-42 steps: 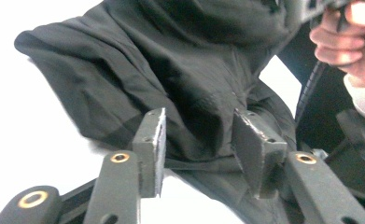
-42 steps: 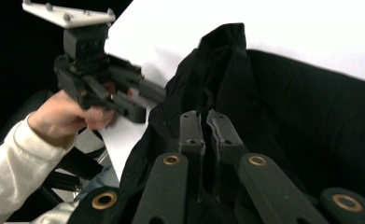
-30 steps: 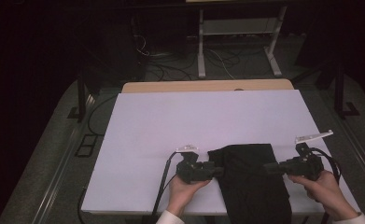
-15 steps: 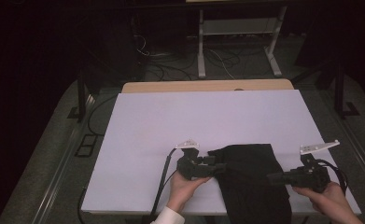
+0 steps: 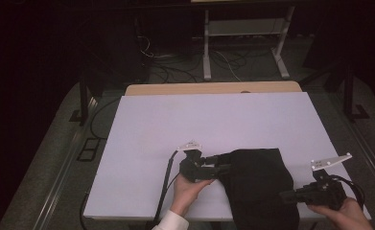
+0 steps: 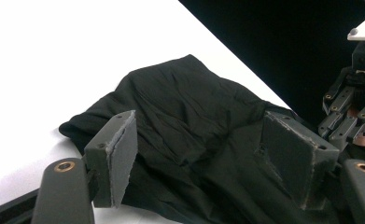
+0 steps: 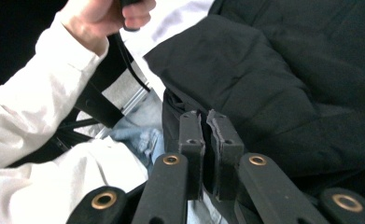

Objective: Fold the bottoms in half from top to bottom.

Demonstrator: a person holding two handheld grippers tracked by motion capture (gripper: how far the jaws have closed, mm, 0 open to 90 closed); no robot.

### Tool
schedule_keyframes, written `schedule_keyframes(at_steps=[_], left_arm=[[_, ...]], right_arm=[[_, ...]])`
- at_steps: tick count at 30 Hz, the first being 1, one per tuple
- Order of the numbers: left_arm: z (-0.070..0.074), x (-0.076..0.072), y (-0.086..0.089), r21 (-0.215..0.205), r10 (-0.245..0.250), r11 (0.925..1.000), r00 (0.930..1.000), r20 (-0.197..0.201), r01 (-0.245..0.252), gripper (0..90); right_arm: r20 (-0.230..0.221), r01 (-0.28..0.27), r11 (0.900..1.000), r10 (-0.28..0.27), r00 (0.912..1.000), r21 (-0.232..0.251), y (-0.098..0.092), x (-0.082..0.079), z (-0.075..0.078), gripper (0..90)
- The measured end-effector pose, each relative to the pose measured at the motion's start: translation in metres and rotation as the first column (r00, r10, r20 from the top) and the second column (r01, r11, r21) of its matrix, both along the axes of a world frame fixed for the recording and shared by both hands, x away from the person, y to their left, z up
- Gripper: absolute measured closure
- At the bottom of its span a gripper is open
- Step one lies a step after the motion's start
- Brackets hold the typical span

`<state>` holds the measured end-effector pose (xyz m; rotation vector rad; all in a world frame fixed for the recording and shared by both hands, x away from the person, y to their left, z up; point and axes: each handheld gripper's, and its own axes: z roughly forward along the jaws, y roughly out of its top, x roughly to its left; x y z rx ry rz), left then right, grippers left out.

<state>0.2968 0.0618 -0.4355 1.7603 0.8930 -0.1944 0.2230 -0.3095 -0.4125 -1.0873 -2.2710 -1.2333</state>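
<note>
A black garment [image 5: 259, 184] lies folded at the worktop's [image 5: 214, 124] near edge, its long axis running from that edge toward the far side, its lower end hanging over. The left gripper [image 6: 208, 158], jaws just opening, stands spread over the cloth's left side. The right gripper [image 7: 207, 140] pinches its right hem.

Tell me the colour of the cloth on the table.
Plain black cloth, no pattern; clearest in the left gripper view.
</note>
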Motion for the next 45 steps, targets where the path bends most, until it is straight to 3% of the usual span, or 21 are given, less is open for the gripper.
schedule_keyframes(at_steps=[10,12,16,24,27,30,37,45], left_arm=[[0.0,0.003,0.001,0.012,0.024,0.9997,0.9997,0.007,-0.024,22.9],[0.0,0.003,0.0,0.015,0.023,0.9996,0.9997,0.007,-0.023,22.1],[-0.001,0.004,-0.002,0.021,0.022,0.9995,0.9997,0.008,-0.022,20.2],[0.001,0.003,-0.006,0.046,0.006,0.9989,0.9997,0.022,-0.007,15.7],[0.002,0.004,-0.008,0.051,0.001,0.9987,0.9996,0.029,-0.002,13.7],[0.003,0.004,-0.011,0.059,-0.01,0.9982,0.9993,0.035,0.008,12.1],[0.003,0.008,-0.017,0.102,-0.01,0.9948,0.9991,0.041,0.005,3.5],[0.006,0.012,-0.021,0.131,-0.019,0.9913,0.9981,0.059,0.011,2.6]], right_arm=[[-0.044,-0.031,0.999,0.03,0.9986,-0.021,-0.009,-0.007,-0.008,82.1],[-0.048,-0.041,0.999,0.04,0.998,-0.018,-0.01,-0.008,-0.008,78.3],[-0.025,-0.07,0.997,0.07,0.9972,-0.011,-0.012,-0.011,-0.008,62.2],[0.105,-0.028,0.999,0.03,0.994,-0.023,-0.003,-0.005,0.0,17.1],[0.154,-0.003,1.0,0.006,0.988,-0.024,0.0,0.003,0.005,12.5],[0.184,0.032,0.999,-0.027,0.9825,-0.022,0.002,0.011,0.008,1.3],[0.233,0.066,0.997,-0.053,0.9709,-0.045,0.0,0.026,0.012,0.0],[0.257,0.069,0.995,-0.05,0.9652,-0.065,0.004,0.05,0.017,0.0]])
